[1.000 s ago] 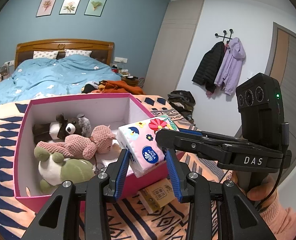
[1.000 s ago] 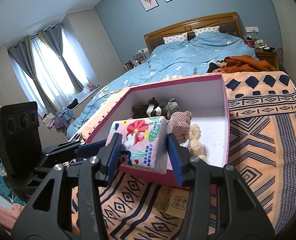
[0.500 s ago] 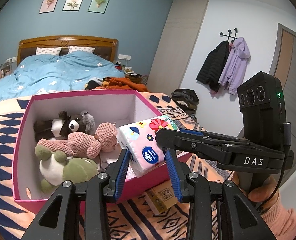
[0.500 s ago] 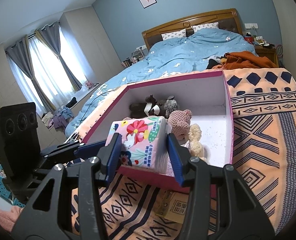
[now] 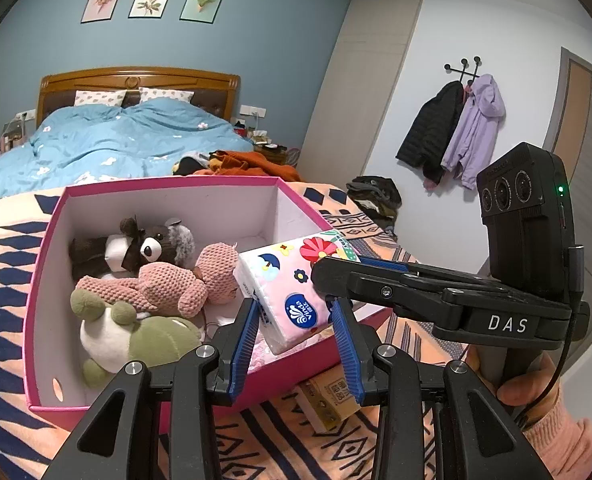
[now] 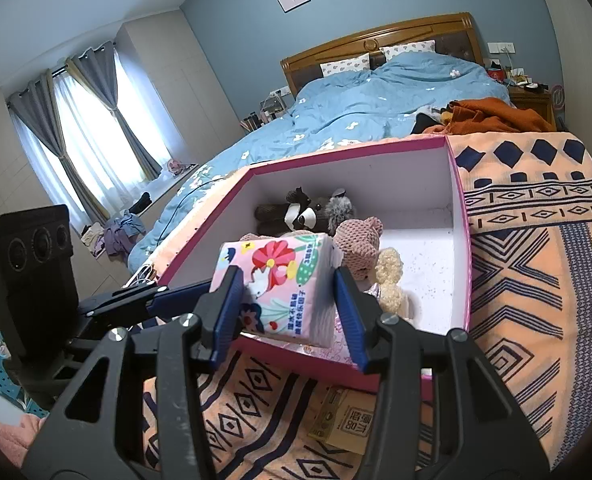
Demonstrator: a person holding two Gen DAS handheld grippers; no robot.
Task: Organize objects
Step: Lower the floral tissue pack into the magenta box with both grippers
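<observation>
The right gripper (image 6: 287, 312) clamped the floral tissue pack (image 6: 273, 284) between its two blue pads (image 6: 227, 312), holding it tilted over the near rim of the pink box (image 6: 462, 240). In the left wrist view the same pack (image 5: 291, 292) hung above the box's near right corner, with the right gripper's arm reaching in from the right side of the box (image 5: 43, 280). The left gripper (image 5: 296, 344) stood on the near side of the box with its jaws wide apart and nothing between them; the pack sat beyond its fingertips, apart from them.

Inside the box lay a brown raccoon plush (image 5: 135, 246) against the far wall, a pink knitted bear (image 5: 167, 286) in front of it, and a green and white plush (image 5: 135, 340) nearest the front wall. A small cardboard carton (image 6: 344, 420) rested on the patterned blanket (image 6: 536, 280) just outside the box's near wall.
</observation>
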